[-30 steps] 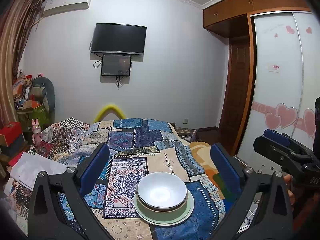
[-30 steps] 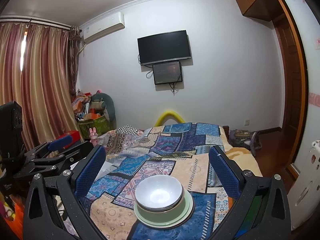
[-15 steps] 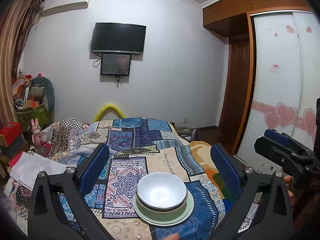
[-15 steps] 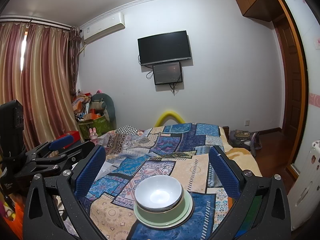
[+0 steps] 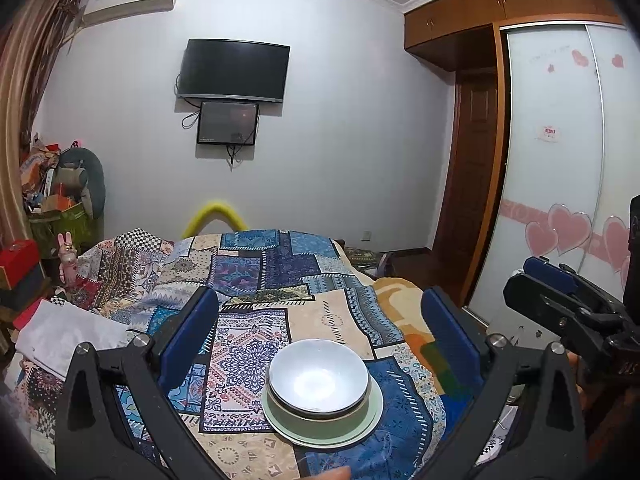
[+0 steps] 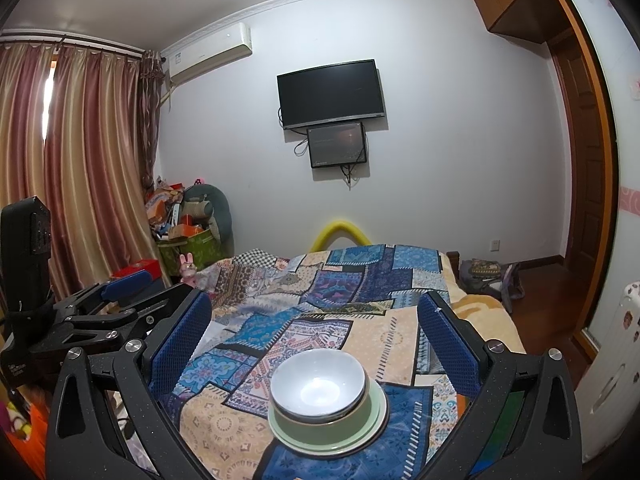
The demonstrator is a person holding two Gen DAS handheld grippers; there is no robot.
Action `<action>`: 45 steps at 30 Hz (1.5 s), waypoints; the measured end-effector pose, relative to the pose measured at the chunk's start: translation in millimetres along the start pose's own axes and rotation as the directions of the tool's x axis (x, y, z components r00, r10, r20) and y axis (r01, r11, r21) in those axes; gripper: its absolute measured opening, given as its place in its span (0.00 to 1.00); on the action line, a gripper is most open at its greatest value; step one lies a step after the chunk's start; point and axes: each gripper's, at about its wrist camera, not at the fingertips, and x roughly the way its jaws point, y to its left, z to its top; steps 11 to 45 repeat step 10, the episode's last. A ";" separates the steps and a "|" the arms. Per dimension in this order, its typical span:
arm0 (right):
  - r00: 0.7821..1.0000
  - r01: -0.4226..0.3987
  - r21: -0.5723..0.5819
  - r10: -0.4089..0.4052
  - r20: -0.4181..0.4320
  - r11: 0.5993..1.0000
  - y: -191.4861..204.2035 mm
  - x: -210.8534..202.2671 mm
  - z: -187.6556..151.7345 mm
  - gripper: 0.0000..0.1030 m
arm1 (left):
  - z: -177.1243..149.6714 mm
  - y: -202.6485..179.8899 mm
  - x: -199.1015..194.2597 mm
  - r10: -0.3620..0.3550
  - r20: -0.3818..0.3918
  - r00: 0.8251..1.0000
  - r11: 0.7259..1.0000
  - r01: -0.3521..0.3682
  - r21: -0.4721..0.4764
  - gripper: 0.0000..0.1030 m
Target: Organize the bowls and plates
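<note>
White round bowl [image 5: 318, 376] sits nested in a green bowl [image 6: 326, 420] on a pale green plate [image 5: 360, 426], on the patchwork bed cover [image 5: 256, 280]. You hold your left gripper [image 5: 320, 322] and right gripper [image 6: 314, 328] level above the stack, jaws spread wide, gripping nothing.

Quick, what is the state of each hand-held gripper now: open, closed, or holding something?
Left hand-held gripper: open, holding nothing.
Right hand-held gripper: open, holding nothing.
</note>
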 end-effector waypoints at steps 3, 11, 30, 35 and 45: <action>1.000 0.000 0.001 0.000 -0.003 1.000 0.5 1.2 0.0 1.00 | -0.1 -1.0 -1.2 0.012 0.012 1.000 1.000 -0.012 0.008 1.00; 1.000 -0.001 0.003 0.001 -0.011 1.000 -0.2 5.1 -1.1 1.00 | -0.7 -1.6 1.1 0.015 0.013 1.000 1.000 -0.016 0.009 1.00; 1.000 -0.001 0.003 0.001 -0.011 1.000 -0.2 5.1 -1.1 1.00 | -0.7 -1.6 1.1 0.015 0.013 1.000 1.000 -0.016 0.009 1.00; 1.000 -0.001 0.003 0.001 -0.011 1.000 -0.2 5.1 -1.1 1.00 | -0.7 -1.6 1.1 0.015 0.013 1.000 1.000 -0.016 0.009 1.00; 1.000 -0.001 0.003 0.001 -0.011 1.000 -0.2 5.1 -1.1 1.00 | -0.7 -1.6 1.1 0.015 0.013 1.000 1.000 -0.016 0.009 1.00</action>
